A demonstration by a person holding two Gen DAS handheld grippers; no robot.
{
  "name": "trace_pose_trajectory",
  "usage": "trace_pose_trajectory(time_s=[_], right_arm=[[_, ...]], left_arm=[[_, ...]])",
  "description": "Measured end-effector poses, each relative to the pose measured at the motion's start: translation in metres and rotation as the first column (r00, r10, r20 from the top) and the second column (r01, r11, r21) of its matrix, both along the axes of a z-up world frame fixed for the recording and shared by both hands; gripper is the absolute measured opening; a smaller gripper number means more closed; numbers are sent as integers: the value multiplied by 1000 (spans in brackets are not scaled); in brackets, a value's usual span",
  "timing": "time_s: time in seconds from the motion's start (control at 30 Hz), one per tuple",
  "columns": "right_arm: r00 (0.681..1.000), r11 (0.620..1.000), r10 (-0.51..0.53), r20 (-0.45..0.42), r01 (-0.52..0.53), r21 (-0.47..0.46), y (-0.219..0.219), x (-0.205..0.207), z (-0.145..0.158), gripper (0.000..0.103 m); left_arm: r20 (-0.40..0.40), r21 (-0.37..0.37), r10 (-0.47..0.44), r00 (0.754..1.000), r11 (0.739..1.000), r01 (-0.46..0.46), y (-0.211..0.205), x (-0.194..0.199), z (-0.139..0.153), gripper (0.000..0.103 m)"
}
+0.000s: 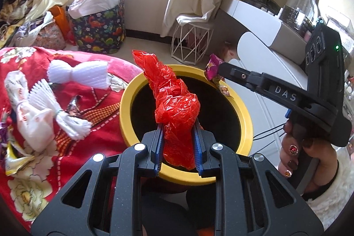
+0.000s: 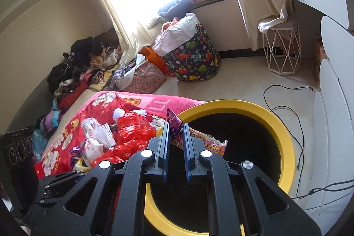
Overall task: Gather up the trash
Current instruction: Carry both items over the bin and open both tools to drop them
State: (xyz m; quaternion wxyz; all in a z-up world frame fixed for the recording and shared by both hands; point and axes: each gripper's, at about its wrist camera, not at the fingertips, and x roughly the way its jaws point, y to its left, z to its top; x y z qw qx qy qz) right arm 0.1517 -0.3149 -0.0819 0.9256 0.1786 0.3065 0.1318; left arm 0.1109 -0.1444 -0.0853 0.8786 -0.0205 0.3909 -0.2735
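I hold the left tongs (image 1: 178, 136) nearly closed, clamped on a crumpled red plastic bag (image 1: 174, 101) above the mouth of the yellow-rimmed bin (image 1: 244, 116). The bag's long axis runs away from the tongs and upward, its free end pointing past the bin's far rim. I hold the right tongs (image 2: 176, 136) nearly closed too, pinching a purple snack wrapper (image 2: 173, 123) over the bin's rim nearest the bed (image 1: 20, 174).

Progress: I judge both items ready to release, not yet dropped. Remaining on the bed's red blanket: two white foam nets (image 1: 77, 74), a white knotted bag (image 1: 33, 118) and foil wrappers at the blanket's near-left edge.
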Motion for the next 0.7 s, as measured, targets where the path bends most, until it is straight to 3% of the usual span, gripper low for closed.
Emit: trace_pose_trajectory(time_s=[0.2, 0.27, 0.3, 0.33, 0.43, 0.6, 0.7], right_arm=[[1000, 1000, 6, -19, -6, -3, 0, 10, -3, 17], [999, 1000, -6, -33, 5, -3, -1, 12, -4, 26], [999, 1000, -18, -40, 18, -8, -2, 13, -5, 38], [999, 1000, -29, -44, 29, -10, -2, 13, -6, 44], [998, 998, -47, -50, 45, -37, 0, 11, -7, 51], [998, 994, -68, -17, 66, -84, 9, 1, -4, 68], [998, 992, -64, 24, 66, -105, 18, -6, 3, 72]], left_arm=[[-14, -20, -8, 1000, 1000, 7, -4, 9, -9, 19], [-20, -28, 5, 1000, 1000, -5, -2, 12, -13, 39], [-19, -27, 16, 1000, 1000, -16, 0, 12, -14, 64], [-18, -30, 29, 999, 999, -30, 2, 12, -14, 81], [0, -32, 59, 998, 998, -59, 11, 10, -11, 92], [57, -12, 126, 990, 992, -126, 27, 3, 0, 92], [90, -11, 161, 983, 987, -161, 38, 1, 9, 92]])
